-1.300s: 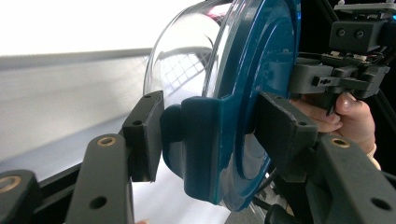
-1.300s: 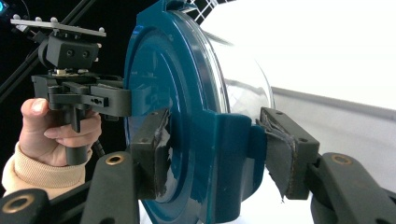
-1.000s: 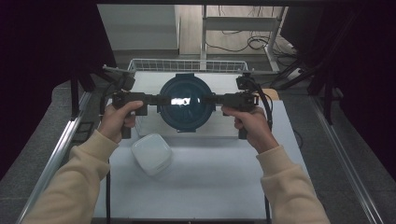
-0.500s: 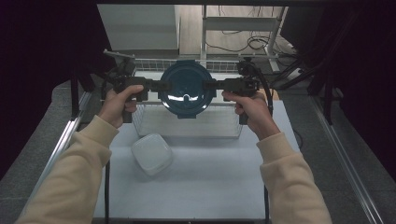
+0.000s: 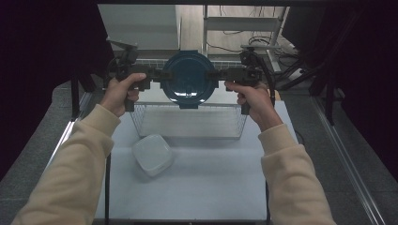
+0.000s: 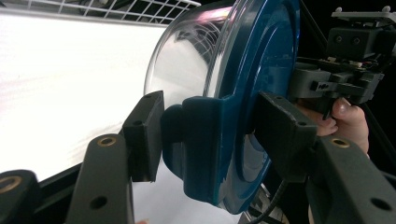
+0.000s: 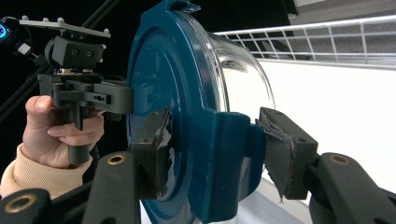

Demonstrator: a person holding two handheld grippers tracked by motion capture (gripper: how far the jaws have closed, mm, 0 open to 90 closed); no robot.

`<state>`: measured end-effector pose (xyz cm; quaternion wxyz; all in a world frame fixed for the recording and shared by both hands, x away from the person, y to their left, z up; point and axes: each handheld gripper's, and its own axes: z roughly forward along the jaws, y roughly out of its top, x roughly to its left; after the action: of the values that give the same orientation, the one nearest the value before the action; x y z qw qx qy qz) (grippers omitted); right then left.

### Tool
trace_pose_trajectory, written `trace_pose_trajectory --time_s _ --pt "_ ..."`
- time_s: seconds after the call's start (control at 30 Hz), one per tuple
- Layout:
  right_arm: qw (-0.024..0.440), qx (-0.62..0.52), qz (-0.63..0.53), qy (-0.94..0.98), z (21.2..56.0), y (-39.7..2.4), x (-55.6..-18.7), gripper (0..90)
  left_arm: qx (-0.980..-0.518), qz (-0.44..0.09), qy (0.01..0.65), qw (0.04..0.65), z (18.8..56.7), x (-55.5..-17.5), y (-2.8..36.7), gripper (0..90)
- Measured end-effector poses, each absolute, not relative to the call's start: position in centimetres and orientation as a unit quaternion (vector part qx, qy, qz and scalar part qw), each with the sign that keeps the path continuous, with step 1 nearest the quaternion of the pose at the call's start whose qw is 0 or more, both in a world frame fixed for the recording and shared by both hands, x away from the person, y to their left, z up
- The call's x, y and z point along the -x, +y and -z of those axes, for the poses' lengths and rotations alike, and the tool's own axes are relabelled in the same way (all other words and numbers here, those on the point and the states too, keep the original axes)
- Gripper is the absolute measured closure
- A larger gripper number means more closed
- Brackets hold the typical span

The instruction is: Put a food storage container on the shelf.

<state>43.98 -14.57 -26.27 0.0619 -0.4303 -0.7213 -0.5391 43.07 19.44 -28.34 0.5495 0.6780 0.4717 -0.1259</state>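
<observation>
A round glass container with a dark blue lid [image 5: 189,77] hangs tilted on edge in the air above a wire basket [image 5: 187,123], its lid facing me. My left gripper [image 5: 164,75] is shut on the lid's left clip. My right gripper [image 5: 213,74] is shut on the opposite clip. In the left gripper view the left gripper [image 6: 212,135] clamps the blue clip, with the glass bowl [image 6: 187,70] bulging to the left. In the right gripper view the right gripper [image 7: 217,154] pinches the other clip beside the lid's blue top [image 7: 159,70].
A white, lidded square tub [image 5: 151,154] lies on the white table [image 5: 211,187] in front of the basket's left corner. Dark frame bars and cables stand at both sides, and shelving at the back. The right gripper view shows the left gripper's hand [image 7: 60,135].
Both hands have lifted the container together, up and farther from me. It now hangs well above the basket. The grips look the same.
</observation>
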Motion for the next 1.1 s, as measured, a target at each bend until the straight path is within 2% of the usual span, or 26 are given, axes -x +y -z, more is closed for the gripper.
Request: trace_pose_trajectory --time_s 0.3,0.77,1.1 --pt "0.067 0.437 0.543 -0.713 26.6 -14.7 -45.5 45.8 -0.678 0.131 0.480 0.540 28.5 -44.7 19.4 44.1" --pt "0.085 0.471 0.529 -0.700 29.4 -14.9 -48.3 45.2 -0.674 0.153 0.499 0.524 31.3 -47.5 18.9 43.7" --pt "0.099 0.496 0.529 -0.682 30.1 -15.1 -49.5 45.2 -0.642 0.183 0.520 0.533 32.5 -49.4 19.1 43.6"
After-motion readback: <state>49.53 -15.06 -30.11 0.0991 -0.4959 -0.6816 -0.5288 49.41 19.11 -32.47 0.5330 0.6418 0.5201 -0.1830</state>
